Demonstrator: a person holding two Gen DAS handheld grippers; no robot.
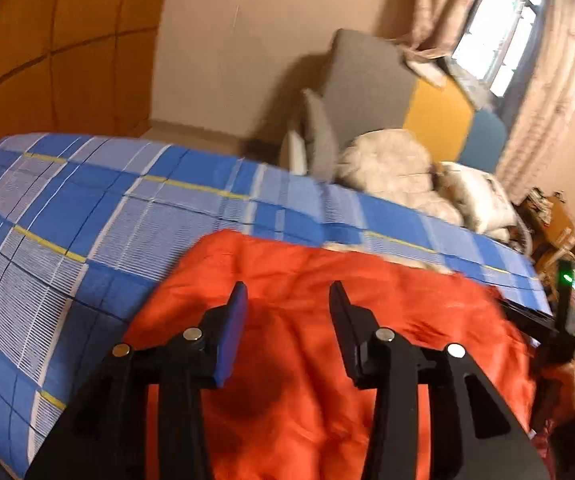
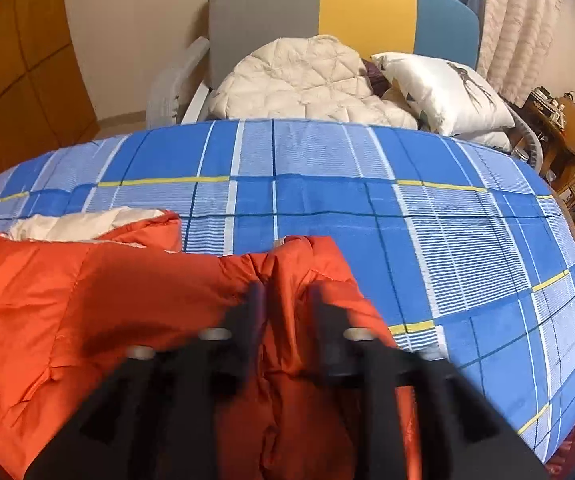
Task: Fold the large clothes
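The orange jacket (image 2: 99, 292) lies crumpled on the bed (image 2: 467, 216) with cream lining showing, so folding looks barely begun: the right gripper (image 2: 287, 300) pinches a bunched fold between its fingers, while the left gripper (image 1: 287, 300) hovers spread and empty.

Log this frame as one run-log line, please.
phase: folding | item: orange jacket on plaid bedsheet | left gripper: open above jacket | right gripper: fabric bunched between jaws, blurred
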